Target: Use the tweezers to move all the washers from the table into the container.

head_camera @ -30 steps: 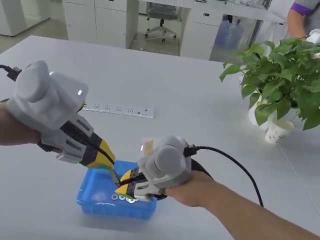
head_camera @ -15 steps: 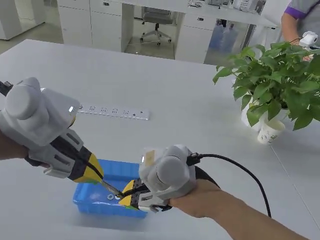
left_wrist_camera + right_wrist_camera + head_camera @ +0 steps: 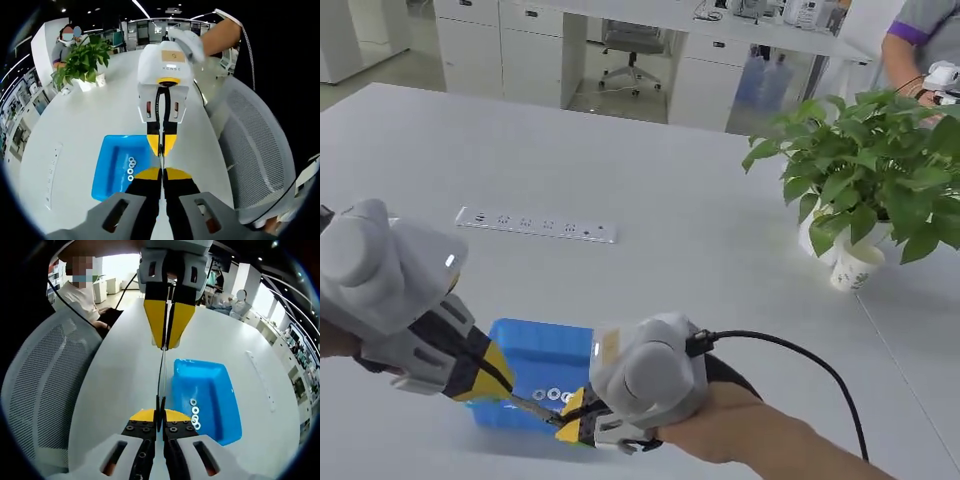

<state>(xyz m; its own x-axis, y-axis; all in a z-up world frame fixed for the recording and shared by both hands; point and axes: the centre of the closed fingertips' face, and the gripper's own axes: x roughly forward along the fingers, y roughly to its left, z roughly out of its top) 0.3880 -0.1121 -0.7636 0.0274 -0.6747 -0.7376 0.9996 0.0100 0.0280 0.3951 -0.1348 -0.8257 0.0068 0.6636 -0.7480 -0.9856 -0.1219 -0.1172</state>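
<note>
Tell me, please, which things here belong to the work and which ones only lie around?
For the job:
- tweezers, clamped between the left tool and the right tool
- washers, lying in the blue container

Only lying about:
- power strip
- potted plant
- white cup by the plant

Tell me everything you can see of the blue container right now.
The container is a shallow rectangular tray with rounded corners. It looks like glossy blue plastic and sits flat and open on the white table. Four washers lie inside in a short row near one long wall; the rest of its floor is bare. The tweezers run alongside that long wall, over the table, not inside the container.
</note>
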